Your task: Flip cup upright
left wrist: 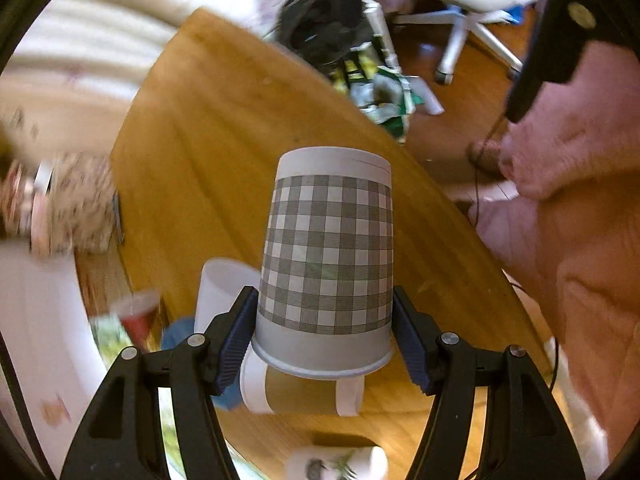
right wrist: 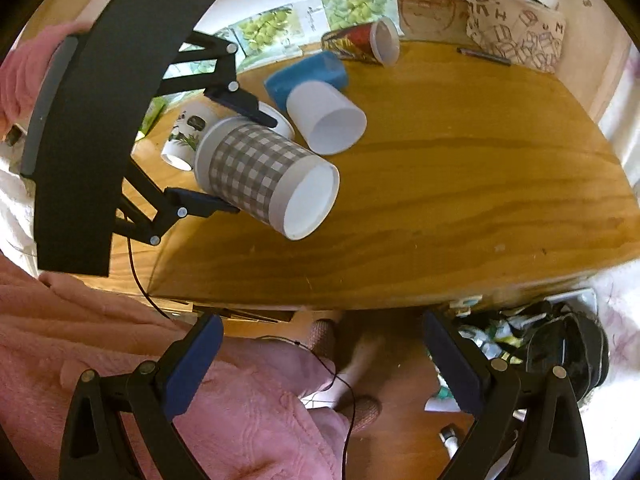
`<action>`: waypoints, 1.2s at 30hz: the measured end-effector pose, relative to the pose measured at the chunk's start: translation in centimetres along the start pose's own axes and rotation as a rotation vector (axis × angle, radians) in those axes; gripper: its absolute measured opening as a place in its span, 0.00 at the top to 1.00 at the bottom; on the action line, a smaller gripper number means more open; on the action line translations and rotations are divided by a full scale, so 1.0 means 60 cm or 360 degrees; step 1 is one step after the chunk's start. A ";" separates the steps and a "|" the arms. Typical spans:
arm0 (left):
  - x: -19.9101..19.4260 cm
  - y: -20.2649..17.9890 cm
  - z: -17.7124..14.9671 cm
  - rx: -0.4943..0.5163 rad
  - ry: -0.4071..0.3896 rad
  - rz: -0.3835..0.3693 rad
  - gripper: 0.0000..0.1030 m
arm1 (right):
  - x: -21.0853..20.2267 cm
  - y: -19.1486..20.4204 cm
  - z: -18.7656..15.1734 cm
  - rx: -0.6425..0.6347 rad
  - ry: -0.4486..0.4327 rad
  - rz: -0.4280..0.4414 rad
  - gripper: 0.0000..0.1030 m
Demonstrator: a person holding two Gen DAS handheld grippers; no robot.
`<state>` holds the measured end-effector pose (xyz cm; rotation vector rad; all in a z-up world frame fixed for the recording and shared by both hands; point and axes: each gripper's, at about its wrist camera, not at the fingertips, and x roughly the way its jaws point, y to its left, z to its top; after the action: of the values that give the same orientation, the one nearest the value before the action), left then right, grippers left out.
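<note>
Grey-and-white checked paper cup (left wrist: 328, 256) is gripped by the left claw (left wrist: 326, 334), pads (left wrist: 236, 336) pressed on opposite sides near the rim. Cup is held off the wooden desk (right wrist: 460, 184), lying roughly sideways w/ its closed base (right wrist: 310, 202) pointed out over the desk centre, as seen from the right wrist cam. Right claw (right wrist: 322, 364) is spread wide w/ nothing between its fingers; it is kept off the desk's near edge, above pink clothing (right wrist: 240, 412) and floor. On the desk behind the held cup: plain white cup (right wrist: 326, 118) on its side, blue object (right wrist: 306, 76) touching it, red patterned cup (right wrist: 366, 44) on its side farther back, small printed cup (right wrist: 186, 136) on its side. Patterned fabric bag (right wrist: 516, 36) is seen at the far right corner.
</note>
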<state>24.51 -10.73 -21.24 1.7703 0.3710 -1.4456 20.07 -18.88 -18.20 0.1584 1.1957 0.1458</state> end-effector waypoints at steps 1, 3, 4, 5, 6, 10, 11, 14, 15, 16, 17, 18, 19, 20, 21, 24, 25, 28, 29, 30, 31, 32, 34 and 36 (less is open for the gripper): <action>0.002 -0.001 0.003 0.0043 -0.0016 -0.0003 0.33 | 0.002 -0.001 -0.003 0.0012 0.0003 0.0001 0.03; 0.008 -0.006 0.007 0.0151 -0.0047 -0.0003 0.33 | 0.003 -0.002 -0.009 0.0034 0.0003 0.0006 0.03; 0.010 -0.009 0.007 0.0187 -0.0055 -0.0004 0.33 | 0.003 0.000 -0.011 0.0047 0.0004 0.0001 0.03; 0.015 -0.011 0.008 0.0232 -0.0064 -0.0011 0.33 | 0.004 0.000 -0.012 0.0056 0.0005 0.0000 0.03; 0.019 -0.012 0.008 0.0261 -0.0071 -0.0018 0.33 | 0.005 -0.001 -0.013 0.0066 0.0005 0.0000 0.03; 0.033 -0.019 0.007 0.0392 -0.0116 -0.0049 0.33 | 0.011 0.000 -0.017 0.0099 0.0010 -0.0006 0.03; 0.035 -0.020 0.007 0.0420 -0.0132 -0.0052 0.33 | 0.013 0.000 -0.018 0.0104 0.0014 -0.0009 0.03; 0.041 -0.018 0.005 0.0456 -0.0168 -0.0072 0.33 | 0.019 0.002 -0.018 0.0107 0.0017 -0.0009 0.03; 0.043 -0.017 0.003 0.0461 -0.0176 -0.0085 0.33 | 0.021 0.002 -0.017 0.0106 0.0020 -0.0011 0.03; 0.045 -0.015 0.002 0.0466 -0.0185 -0.0095 0.32 | 0.023 0.003 -0.017 0.0103 0.0020 -0.0016 0.03; 0.048 -0.014 0.001 0.0470 -0.0189 -0.0097 0.32 | 0.024 0.004 -0.016 0.0098 0.0016 -0.0016 0.03; 0.052 -0.013 0.001 0.0473 -0.0187 -0.0089 0.31 | 0.027 0.006 -0.014 0.0091 0.0012 -0.0015 0.03; 0.054 -0.013 -0.001 0.0474 -0.0197 -0.0087 0.30 | 0.029 0.007 -0.014 0.0084 0.0009 -0.0018 0.03; 0.054 -0.014 0.000 0.0475 -0.0213 -0.0089 0.30 | 0.031 0.008 -0.012 0.0075 0.0008 -0.0022 0.03; 0.053 -0.013 0.001 0.0477 -0.0225 -0.0093 0.30 | 0.034 0.010 -0.010 0.0062 0.0005 -0.0024 0.03; 0.053 -0.010 0.003 0.0470 -0.0230 -0.0113 0.30 | 0.039 0.012 -0.007 0.0029 -0.0006 -0.0024 0.03; 0.053 -0.008 0.003 0.0462 -0.0234 -0.0125 0.30 | 0.041 0.012 -0.006 0.0021 -0.0009 -0.0026 0.03; 0.052 -0.005 0.003 0.0429 -0.0236 -0.0148 0.30 | 0.044 0.013 -0.002 -0.0008 -0.0013 -0.0037 0.03; 0.052 -0.004 0.004 0.0424 -0.0233 -0.0152 0.30 | 0.045 0.014 -0.001 -0.0018 -0.0016 -0.0036 0.03; 0.052 -0.004 0.003 0.0421 -0.0231 -0.0154 0.30 | 0.046 0.014 0.001 -0.0025 -0.0017 -0.0036 0.03; 0.050 -0.004 0.002 0.0418 -0.0227 -0.0157 0.30 | 0.048 0.015 0.002 -0.0031 -0.0019 -0.0037 0.03; 0.049 -0.003 0.002 0.0410 -0.0222 -0.0167 0.30 | 0.049 0.015 0.003 -0.0037 -0.0018 -0.0037 0.03; 0.045 0.001 0.003 0.0382 -0.0208 -0.0171 0.30 | 0.052 0.015 0.003 -0.0042 -0.0015 -0.0036 0.03; 0.039 0.004 0.006 0.0359 -0.0210 -0.0164 0.29 | 0.056 0.014 0.003 -0.0049 -0.0010 -0.0039 0.03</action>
<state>25.16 -11.72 -23.28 1.8413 0.2411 -1.7245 21.43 -17.39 -21.00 0.1172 1.1880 0.1417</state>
